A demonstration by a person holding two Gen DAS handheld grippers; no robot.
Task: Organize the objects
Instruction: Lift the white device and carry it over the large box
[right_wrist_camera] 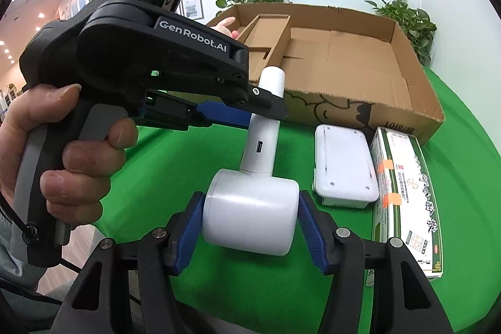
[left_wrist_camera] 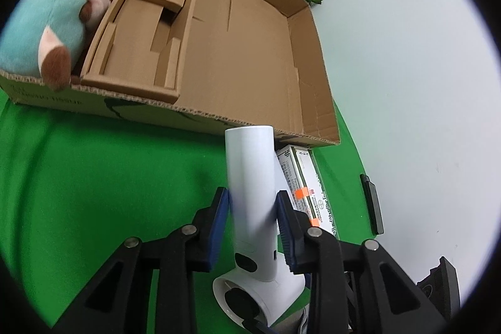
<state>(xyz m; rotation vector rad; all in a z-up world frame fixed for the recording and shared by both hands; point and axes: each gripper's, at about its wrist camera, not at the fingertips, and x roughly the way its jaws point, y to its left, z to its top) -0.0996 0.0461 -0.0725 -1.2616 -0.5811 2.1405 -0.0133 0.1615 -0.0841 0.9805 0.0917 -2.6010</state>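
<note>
Left gripper [left_wrist_camera: 253, 210] is clamping the handle of the white hair dryer [left_wrist_camera: 250, 174], blue pads pressed against both sides of the shaft. Right gripper [right_wrist_camera: 250, 221] is gripping the same hair dryer [right_wrist_camera: 250, 218] by its round barrel, pads touching each end of the drum. So both tools are holding one item at once; a hand [right_wrist_camera: 62, 152] is squeezing the left tool's grip in the right wrist view.

The dryer is hanging above the green table cover [left_wrist_camera: 109, 177], handle tip pointing toward the near wall of the cardboard box [left_wrist_camera: 313, 30], not yet over it. Inside the box: a cardboard insert tray [left_wrist_camera: 150, 30] along the left side, a plush toy [left_wrist_camera: 59, 11] leaning over the far-left corner. The wide right part of the floor is lying bare.

On the cover just in front of the box: a white flat case [right_wrist_camera: 343, 161] and, beside it, a green-and-white printed carton [right_wrist_camera: 404, 199], both waiting.

Step in hand, as I read it: moving the dryer into the box, possibly a handover between tools. The next move is calling for one gripper to let go, then lifting the dryer clear of the box wall and setting it down on the bare floor.
</note>
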